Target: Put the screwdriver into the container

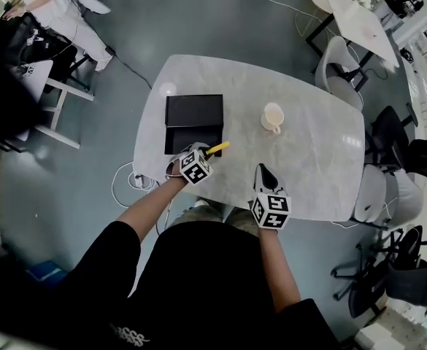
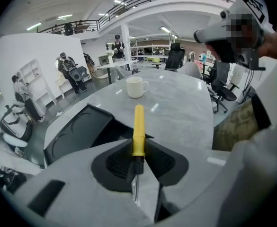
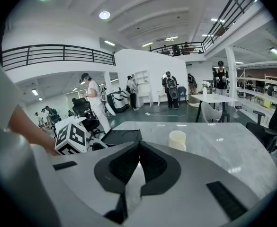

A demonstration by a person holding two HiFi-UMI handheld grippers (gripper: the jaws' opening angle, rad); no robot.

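Observation:
A screwdriver (image 2: 138, 126) with a yellow handle is clamped between the pads of my left gripper (image 2: 139, 141); its metal shaft points back toward the camera. In the head view the left gripper (image 1: 201, 154) hovers over the near edge of the black container (image 1: 193, 112), and the yellow handle (image 1: 217, 149) sticks out to the right. The container (image 2: 79, 132) is an open black box with its lid lying flat beside it. My right gripper (image 1: 263, 170) rests near the table's front edge, its jaws (image 3: 138, 148) shut with nothing between them.
A cream mug (image 1: 272, 117) stands on the marble table (image 1: 322, 152) to the right of the container. Chairs (image 1: 342, 68) surround the table's far and right sides. People stand at a distance in the room (image 3: 88, 98). White cables (image 1: 125, 184) lie on the floor left of the table.

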